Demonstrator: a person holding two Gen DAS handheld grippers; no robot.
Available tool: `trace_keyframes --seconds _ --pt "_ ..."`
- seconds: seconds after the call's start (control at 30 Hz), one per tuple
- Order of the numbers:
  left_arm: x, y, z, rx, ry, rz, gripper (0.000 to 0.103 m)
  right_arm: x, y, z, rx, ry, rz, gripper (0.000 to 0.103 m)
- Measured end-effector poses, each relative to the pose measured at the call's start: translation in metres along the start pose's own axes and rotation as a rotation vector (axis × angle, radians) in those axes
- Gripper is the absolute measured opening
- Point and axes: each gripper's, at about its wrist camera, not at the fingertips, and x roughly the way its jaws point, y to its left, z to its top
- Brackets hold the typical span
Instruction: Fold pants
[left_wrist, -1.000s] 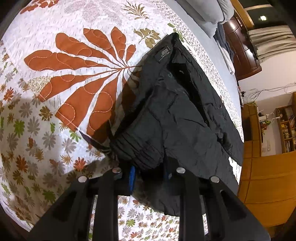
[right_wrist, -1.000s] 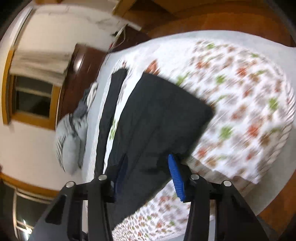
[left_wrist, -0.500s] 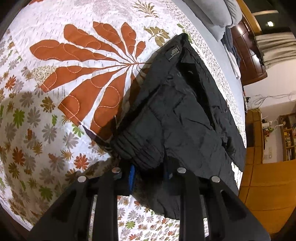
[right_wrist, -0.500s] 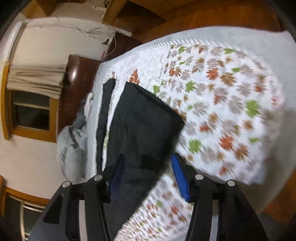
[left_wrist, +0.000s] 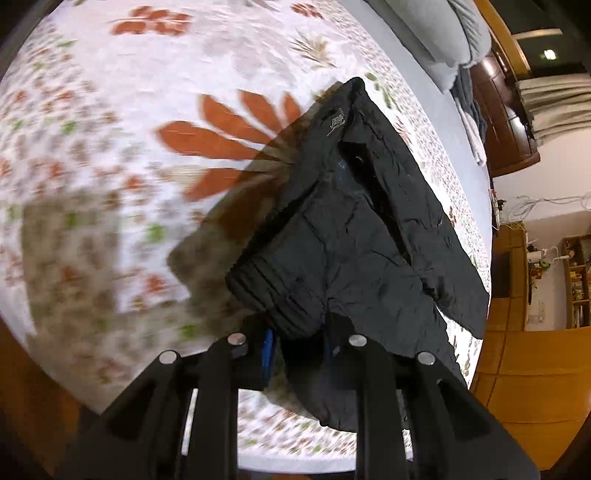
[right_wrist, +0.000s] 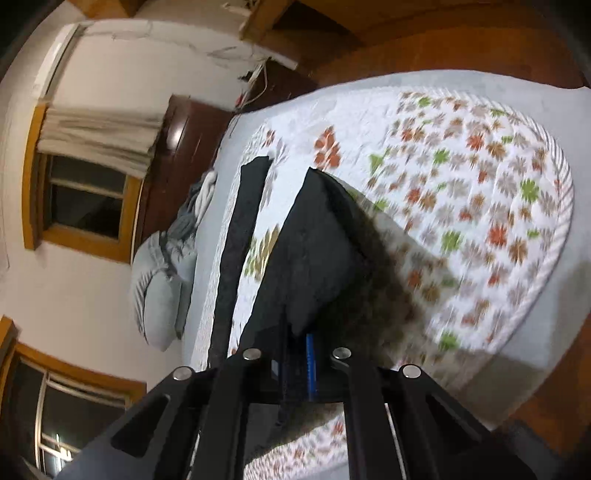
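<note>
Black pants (left_wrist: 362, 236) hang over a white quilt with orange leaf and flower prints (left_wrist: 122, 122). My left gripper (left_wrist: 297, 339) is shut on the bunched waistband end and holds it lifted above the quilt. In the right wrist view, my right gripper (right_wrist: 295, 365) is shut on the hem end of the same pants (right_wrist: 310, 258), which rise off the quilt (right_wrist: 480, 206). A narrow black strip of fabric (right_wrist: 240, 236) lies flat along the quilt's far side; I cannot tell if it belongs to the pants.
Grey pillows (right_wrist: 159, 273) and a heap of clothes (right_wrist: 199, 199) lie at the head of the bed. A dark wooden cabinet (left_wrist: 506, 110) stands behind. Wooden floor (left_wrist: 524, 369) borders the bed. Windows (right_wrist: 85, 199) are in the wall.
My right gripper closed on the pants' hem end and lifted it. My left gripper raised the waistband end and shifted, so the quilt now blurs beneath it.
</note>
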Motion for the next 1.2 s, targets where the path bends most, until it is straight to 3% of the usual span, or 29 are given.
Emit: trace_keyframes --seconds 0.2,0.33,0.37,0.43,0.47,0.5,0.57,0.63,0.67,0.7,0.77,0.9,1.0,1.2 --pt "-0.005 0.066 -0.003 -0.09 -0.006 0.016 0.019 0.036 -0.026 -0.027 -0.01 0.11 -0.104 0.008" --pt "0.001 0.071 -0.005 -0.075 -0.004 0.012 0.025 0.04 -0.034 -0.03 -0.017 0.122 -0.123 0.011" --pt "-0.002 0.069 -0.005 -0.059 0.0 0.007 0.027 0.037 -0.03 -0.03 -0.027 0.13 -0.125 0.018" --pt "-0.014 0.063 -0.005 -0.025 -0.005 0.02 0.046 0.023 -0.019 -0.025 -0.069 0.133 -0.142 0.038" --pt "-0.027 0.057 -0.005 0.011 -0.035 0.046 0.068 0.011 -0.013 -0.022 -0.101 0.116 -0.168 0.051" --pt "-0.041 0.049 -0.005 0.063 -0.082 0.075 0.082 0.002 -0.007 -0.018 -0.128 0.101 -0.197 0.055" --pt "-0.064 0.034 0.001 0.154 -0.146 0.116 0.088 -0.02 0.01 -0.008 -0.199 0.069 -0.267 0.055" --pt "-0.075 0.018 0.017 0.224 -0.171 0.111 0.091 -0.032 0.03 -0.001 -0.267 0.045 -0.318 0.056" --pt "-0.077 0.009 0.027 0.251 -0.172 0.101 0.094 -0.033 0.042 0.002 -0.296 0.046 -0.307 0.06" --pt "-0.075 0.0 0.037 0.273 -0.164 0.088 0.096 -0.029 0.057 0.006 -0.318 0.061 -0.269 0.072" --pt "-0.058 -0.026 0.069 0.325 -0.131 0.086 0.096 -0.013 0.082 0.013 -0.344 0.086 -0.213 0.087" --pt "-0.017 -0.061 0.127 0.362 -0.072 0.069 0.096 0.057 0.138 0.024 -0.401 0.173 -0.168 0.087" --pt "0.019 -0.076 0.176 0.337 -0.055 0.043 0.096 0.133 0.169 0.038 -0.367 0.272 -0.118 0.087" --pt "0.086 -0.087 0.239 0.352 0.014 0.076 0.096 0.244 0.217 0.059 -0.416 0.374 -0.155 0.087"
